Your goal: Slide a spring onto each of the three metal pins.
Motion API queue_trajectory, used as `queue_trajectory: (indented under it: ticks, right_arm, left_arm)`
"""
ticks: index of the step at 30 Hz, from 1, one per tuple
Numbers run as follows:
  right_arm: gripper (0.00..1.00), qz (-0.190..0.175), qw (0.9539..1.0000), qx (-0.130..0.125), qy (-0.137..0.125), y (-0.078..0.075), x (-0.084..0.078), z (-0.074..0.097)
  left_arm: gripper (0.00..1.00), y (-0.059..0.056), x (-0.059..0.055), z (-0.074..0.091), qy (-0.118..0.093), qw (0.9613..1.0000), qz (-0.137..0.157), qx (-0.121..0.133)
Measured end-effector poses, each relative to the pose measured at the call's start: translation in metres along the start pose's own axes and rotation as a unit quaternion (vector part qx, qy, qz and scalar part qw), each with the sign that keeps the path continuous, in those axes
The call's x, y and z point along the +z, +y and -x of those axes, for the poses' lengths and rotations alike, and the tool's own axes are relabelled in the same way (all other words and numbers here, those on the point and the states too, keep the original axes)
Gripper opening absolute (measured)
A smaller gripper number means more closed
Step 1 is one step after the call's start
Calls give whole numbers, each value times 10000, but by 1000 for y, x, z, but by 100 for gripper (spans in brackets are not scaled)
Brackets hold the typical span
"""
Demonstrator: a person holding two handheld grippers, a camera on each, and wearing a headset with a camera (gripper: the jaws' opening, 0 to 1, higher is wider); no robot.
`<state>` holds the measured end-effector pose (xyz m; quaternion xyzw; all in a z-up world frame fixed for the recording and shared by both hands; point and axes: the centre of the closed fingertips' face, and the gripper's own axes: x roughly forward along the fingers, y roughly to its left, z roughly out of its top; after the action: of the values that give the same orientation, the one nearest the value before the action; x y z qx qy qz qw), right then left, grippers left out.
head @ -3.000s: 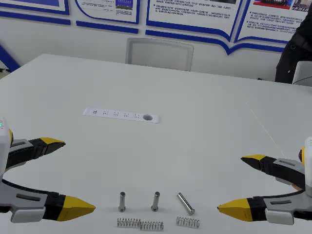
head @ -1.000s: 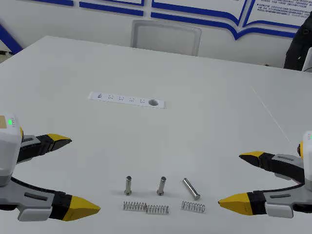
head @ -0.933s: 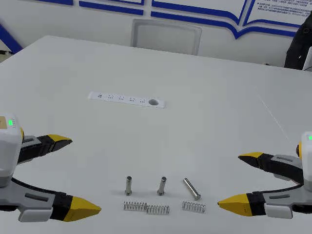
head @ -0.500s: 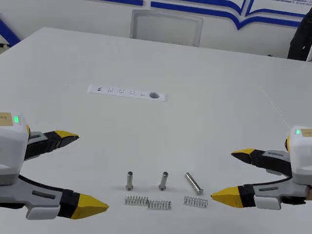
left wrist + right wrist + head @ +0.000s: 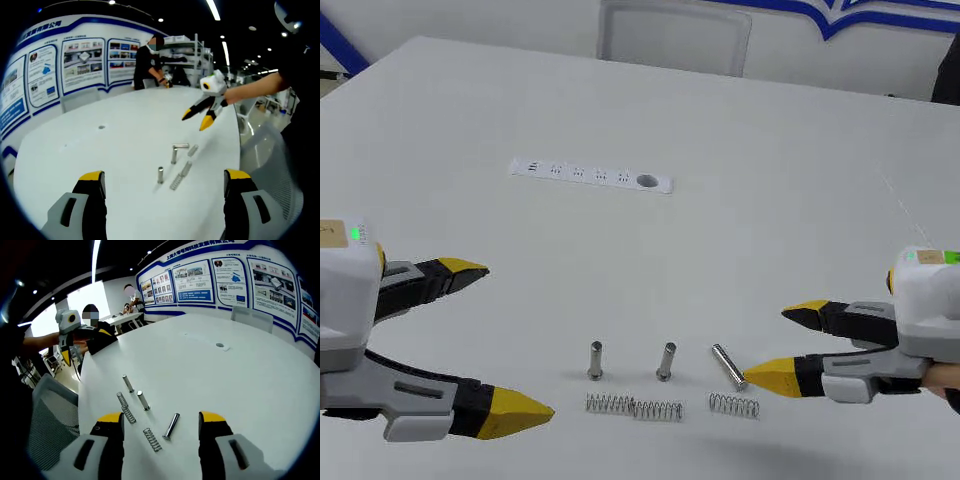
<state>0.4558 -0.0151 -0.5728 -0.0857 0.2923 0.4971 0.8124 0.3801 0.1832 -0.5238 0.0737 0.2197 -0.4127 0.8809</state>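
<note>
The right gripper is hovering with its jaws spread wide, holding nothing. The left gripper is gaping just as wide and is also empty. What matters for the coming move is the third pin. It is lying flat on the table, while the first pin and the middle pin appear to be standing on end.

The third pin's near end is sitting just beside the right gripper's lower fingertip; I cannot tell whether they are touching. Its long axis is running obliquely away from that tip. In the right gripper view this pin is lying just ahead, between the two jaws and pointing nearly along them. One spring is resting beside it, toward the left-hand jaw. The other springs are lying end to end, nearer the left gripper yet well apart from its fingers.

By my reading the right gripper is the nearer one, and it is probably needing to turn across the pin's axis before closing.
</note>
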Motion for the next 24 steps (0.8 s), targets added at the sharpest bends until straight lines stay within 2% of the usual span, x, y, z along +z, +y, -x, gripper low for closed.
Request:
queue_trajectory:
  ticks: [3,7,12,17,20,24]
  right_arm:
    - [57,-154,9997,-134,-137,-12,3,-11]
    - [54,-265,9994,-179,-130,-17,3,-21]
    - [53,-259,9995,-174,22,-19,-6,-33]
    - [46,-193,9995,-193,129,-19,-14,-41]
    - [43,-197,9991,-368,101,-25,-16,-47]
    - [32,-226,9982,-510,216,-29,-24,-56]
  left_arm:
    - [100,-3,-1,-2,25,10000,-43,14]
    - [100,-7,0,-2,20,10000,-80,-35]
    - [100,-2,-5,1,42,10000,1,60]
    - [100,-1,-8,2,60,9999,55,106]
    - [100,-1,-7,3,50,9999,61,135]
    - [100,-2,-7,3,27,9999,101,132]
